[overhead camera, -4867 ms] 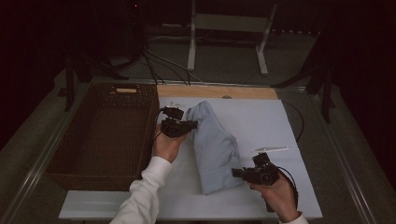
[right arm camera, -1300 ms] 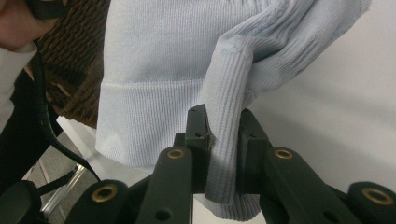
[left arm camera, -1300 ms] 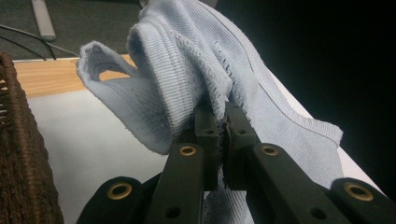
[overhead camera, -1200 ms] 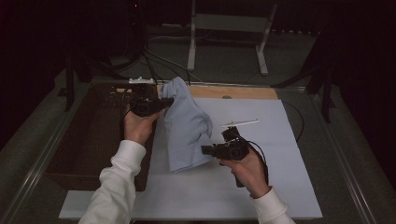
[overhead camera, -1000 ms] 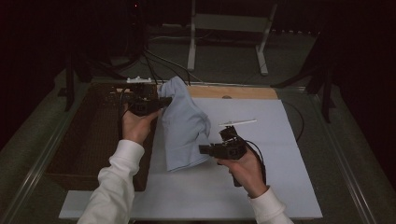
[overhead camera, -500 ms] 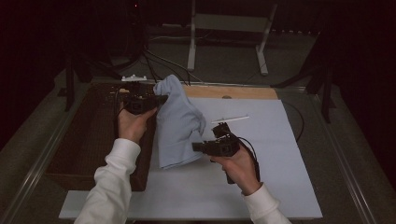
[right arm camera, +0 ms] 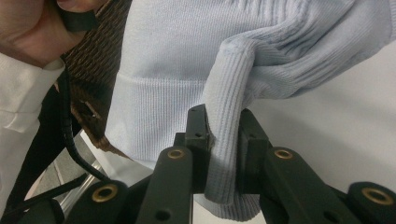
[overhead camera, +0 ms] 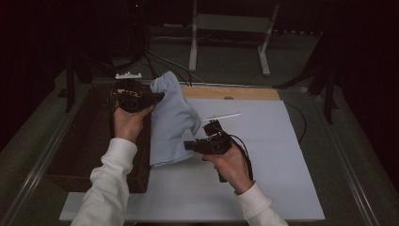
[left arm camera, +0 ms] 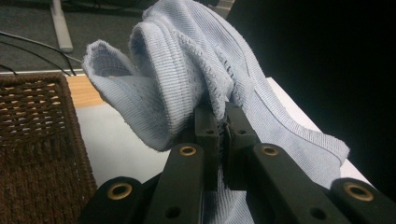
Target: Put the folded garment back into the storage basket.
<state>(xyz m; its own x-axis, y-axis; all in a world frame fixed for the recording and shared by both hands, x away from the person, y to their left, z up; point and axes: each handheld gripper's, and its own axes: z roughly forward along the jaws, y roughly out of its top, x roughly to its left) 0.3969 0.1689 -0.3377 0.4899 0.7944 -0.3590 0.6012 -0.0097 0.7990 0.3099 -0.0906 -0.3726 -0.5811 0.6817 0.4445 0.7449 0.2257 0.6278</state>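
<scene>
1. Right gripper (overhead camera: pixel 190 145), nearest the person, is clamped on a ribbed fold of the light blue knit sweater (overhead camera: pixel 171 125).
2. The sweater hangs lifted beside the wicker basket (overhead camera: pixel 89 141), over the white board (overhead camera: pixel 263 155).
3. Left gripper (overhead camera: pixel 157 96) pinches its top edge above the basket's far corner.

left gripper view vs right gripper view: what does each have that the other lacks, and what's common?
Left gripper view: the left hand-held gripper shut on a bunched fold of the light blue knit garment, the wood strip at the table's far edge, and a stand leg on the floor.

Right gripper view: the right hand-held gripper shut on a ribbed fold of the garment, plus the person's left hand and white sleeve.

Both: the garment, the brown wicker basket and the white tabletop.
</scene>
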